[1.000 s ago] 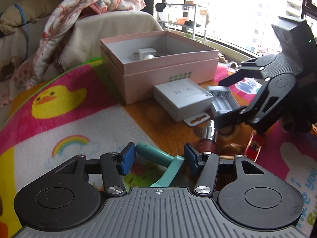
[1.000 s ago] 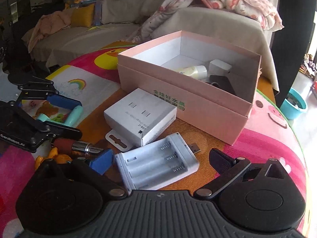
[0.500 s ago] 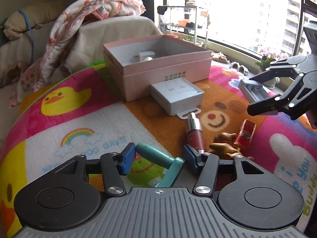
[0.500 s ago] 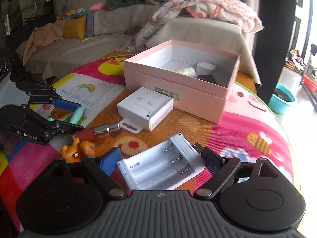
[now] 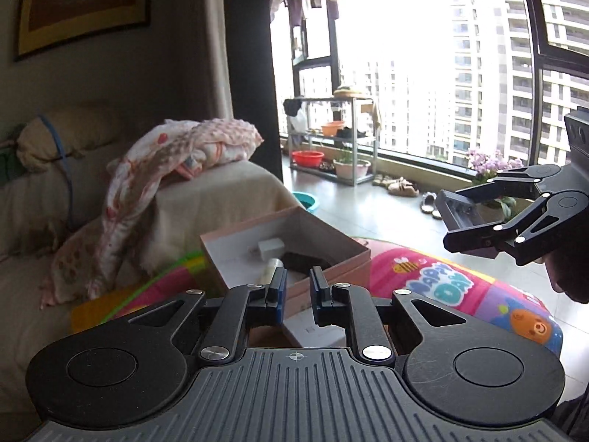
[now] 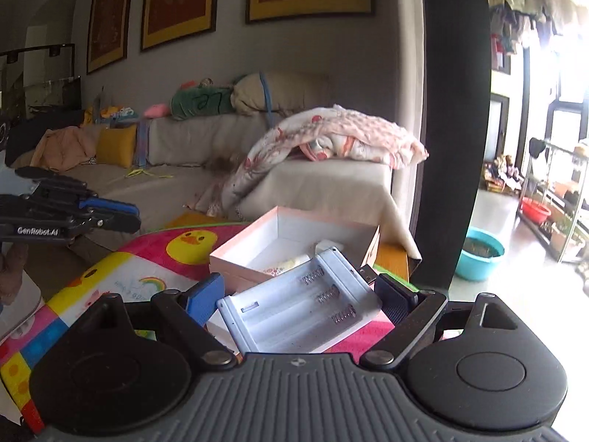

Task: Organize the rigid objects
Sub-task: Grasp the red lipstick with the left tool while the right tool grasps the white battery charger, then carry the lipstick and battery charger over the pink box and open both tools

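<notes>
Left gripper low centre of its view, jaws just closed with nothing between them, pink box (open, holding small items) beyond, right gripper clamped on white battery holder, lower centre.

The box is pale pink outside and white inside. The battery holder is white with silver springs. The play mat shows hot pink, yellow and white panels with a yellow duck and a rainbow. The blanket on the far sofa is pink-and-white floral. The right gripper has blue pads.
</notes>
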